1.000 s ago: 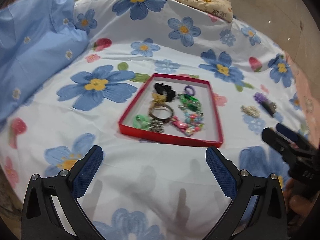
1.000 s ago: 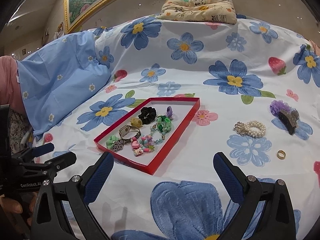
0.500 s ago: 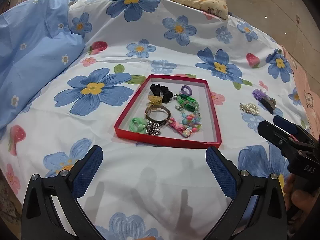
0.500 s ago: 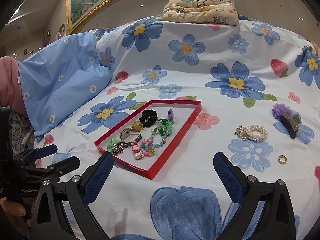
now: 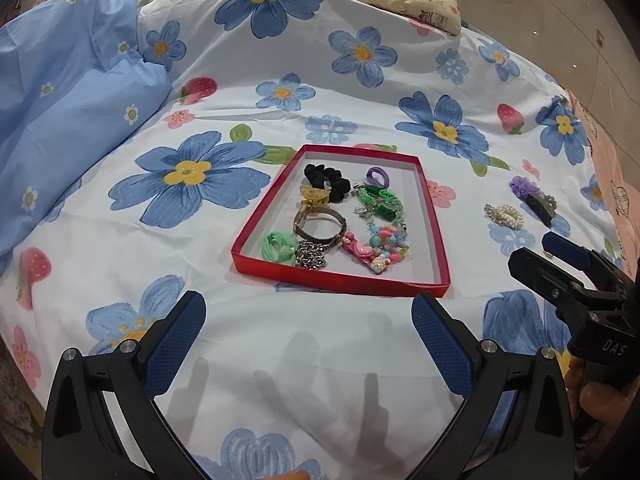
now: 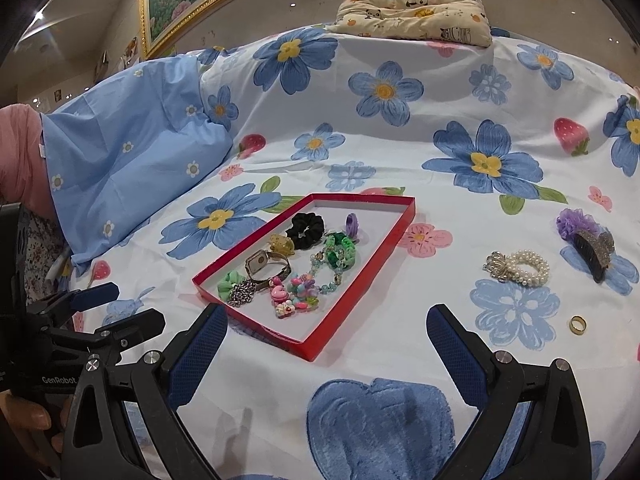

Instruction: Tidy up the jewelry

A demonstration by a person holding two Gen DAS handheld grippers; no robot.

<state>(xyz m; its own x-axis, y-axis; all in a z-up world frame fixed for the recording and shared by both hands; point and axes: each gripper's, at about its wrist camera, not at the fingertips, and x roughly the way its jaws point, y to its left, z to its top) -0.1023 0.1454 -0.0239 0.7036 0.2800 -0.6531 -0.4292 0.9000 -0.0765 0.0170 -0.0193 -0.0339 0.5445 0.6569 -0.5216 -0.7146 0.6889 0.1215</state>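
A red tray point(image 5: 256, 254) point(image 6: 362, 276) lies on the flowered bedsheet and holds several pieces: a black scrunchie point(image 5: 326, 176), a watch point(image 6: 266, 266), green and beaded bracelets. To its right on the sheet lie a pearl bracelet point(image 6: 518, 266) point(image 5: 504, 214), a purple scrunchie point(image 6: 574, 220), a dark hair clip point(image 6: 594, 252) and a gold ring point(image 6: 578, 325). My left gripper point(image 5: 308, 330) is open and empty, just in front of the tray. My right gripper point(image 6: 326, 344) is open and empty, near the tray's front right corner.
A blue pillow point(image 5: 68, 108) lies at the left. A folded patterned cushion point(image 6: 416, 16) sits at the far edge of the bed. A framed painting point(image 6: 176, 4) hangs on the wall behind.
Both grippers have moved slightly back from the tray and stayed open. The jewelry has not moved.
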